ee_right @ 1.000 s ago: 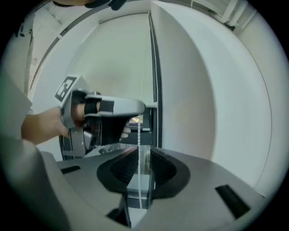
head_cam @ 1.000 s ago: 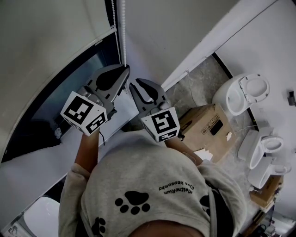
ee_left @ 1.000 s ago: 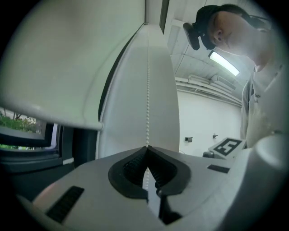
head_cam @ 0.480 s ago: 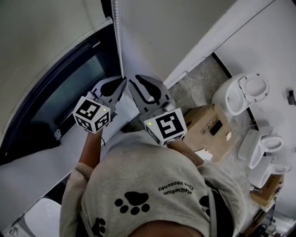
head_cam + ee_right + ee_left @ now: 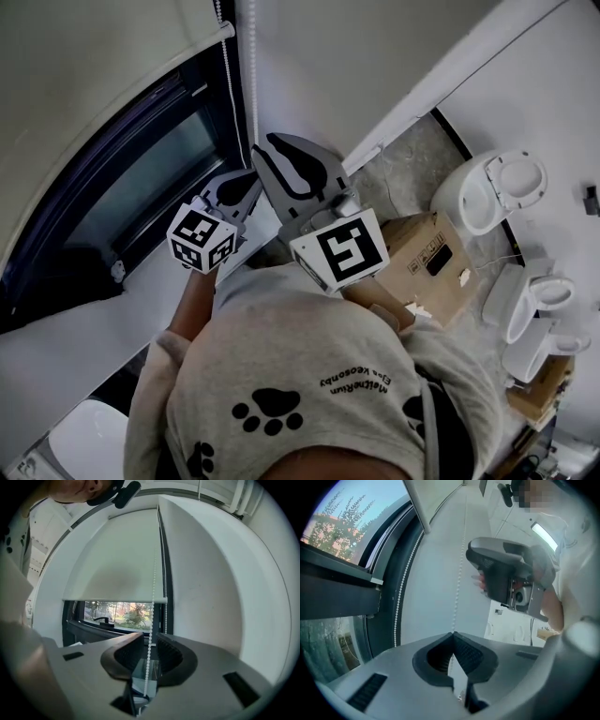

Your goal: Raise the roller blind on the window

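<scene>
The pale roller blind (image 5: 84, 94) (image 5: 112, 559) covers the upper part of the window (image 5: 141, 187); its bottom bar (image 5: 115, 600) hangs above a strip of glass. The white bead chain (image 5: 251, 75) hangs beside the frame. My left gripper (image 5: 249, 180) (image 5: 453, 633) is shut on one strand of the chain (image 5: 457, 592), low down. My right gripper (image 5: 264, 142) (image 5: 149, 638) is higher, open, with the chain (image 5: 151, 620) running loose between its jaws. The second strand (image 5: 399, 597) hangs by the dark frame.
A cardboard box (image 5: 427, 258) sits on the floor to the right, with white toilets (image 5: 492, 187) beyond it. The white sill (image 5: 75, 337) runs below the window. A window handle (image 5: 101, 620) shows on the frame.
The left gripper has come down with the chain in its jaws while the right gripper has gone up along it. The blind's lower edge has risen and more glass shows.
</scene>
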